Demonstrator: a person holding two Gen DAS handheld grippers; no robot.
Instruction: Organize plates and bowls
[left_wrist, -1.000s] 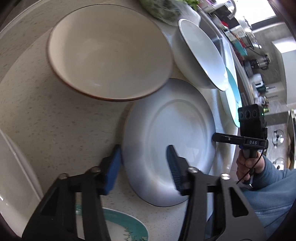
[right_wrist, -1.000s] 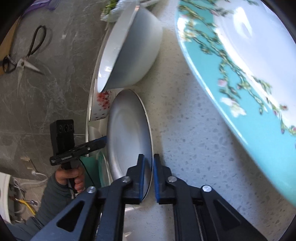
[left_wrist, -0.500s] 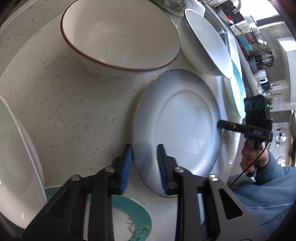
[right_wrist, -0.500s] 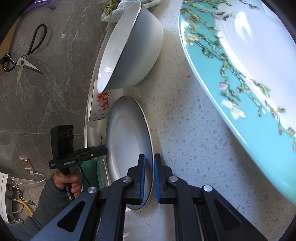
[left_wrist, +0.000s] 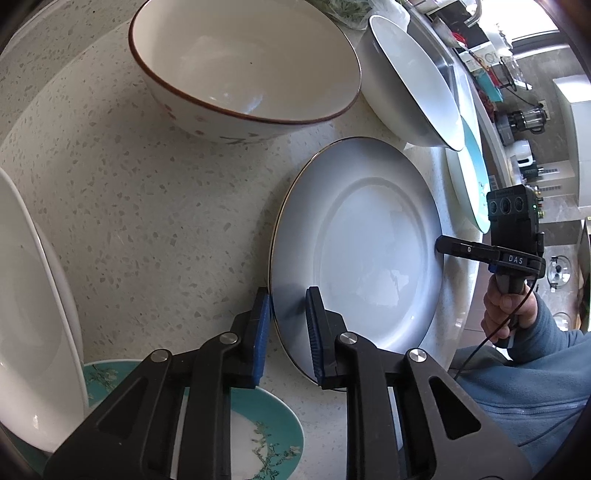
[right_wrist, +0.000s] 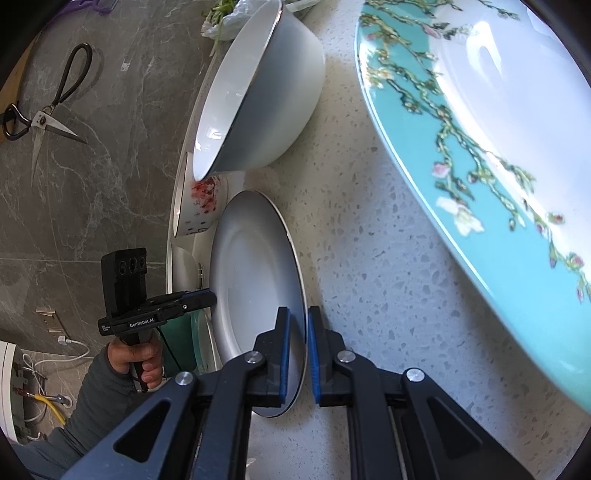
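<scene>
A pale blue-grey plate (left_wrist: 369, 251) with a thin gold rim lies on a speckled stone counter (left_wrist: 147, 206), and both handheld grippers are on its rim from opposite sides. The left gripper (left_wrist: 288, 321) straddles the near edge of the plate, one blue pad outside the rim and one on the plate's face; its jaws have just been closing, and they look clenched on the rim, though contact at the inner pad is hard to confirm. The right gripper (right_wrist: 295, 350) is clamped on the opposite edge, pads pressed to either side of the thin rim. Around the plate stand a cream bowl with a brown rim (left_wrist: 243, 62), a white bowl (left_wrist: 410, 74) tipped against a neighbour, a large teal plate with blossom branches (right_wrist: 480, 155), and a smaller teal plate (left_wrist: 258, 428) just beside the left gripper. Scissors (right_wrist: 44, 110) lie well apart on a dark marbled surface. The step in hand appears to be securing a two-handed grip on the plate. The next move probably calls for lifting both sides evenly, keeping the plate level so it does not slip, then carrying it to a matching stack.
</scene>
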